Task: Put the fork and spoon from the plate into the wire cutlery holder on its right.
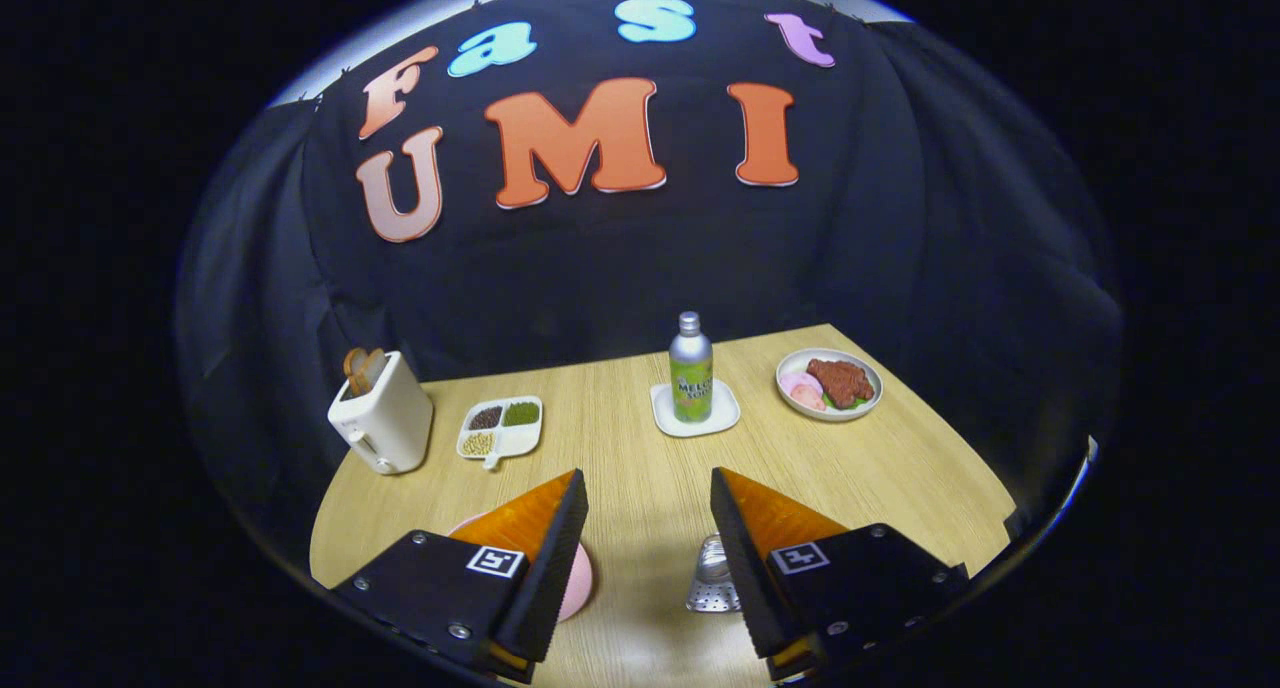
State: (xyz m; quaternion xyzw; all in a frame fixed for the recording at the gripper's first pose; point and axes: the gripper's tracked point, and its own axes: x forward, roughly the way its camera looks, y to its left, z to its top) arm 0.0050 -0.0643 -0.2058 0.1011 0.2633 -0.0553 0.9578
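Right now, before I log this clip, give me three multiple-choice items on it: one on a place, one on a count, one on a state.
1. Where does the silver bottle with the green label stand?
A. On the square white coaster
B. On the round white plate of food
C. In the white toaster

2. How many compartments has the white divided dish?
A. Two
B. Three
C. Five

3. How is the gripper?
A. Shut on the bottle
B. Shut on a fork
C. Open, holding nothing

Key: 1 A, the bottle's base rests on the coaster, beyond the fingers. 2 B, three fillings sit in separate sections. 3 C, bare wooden table shows between the parted fingers.
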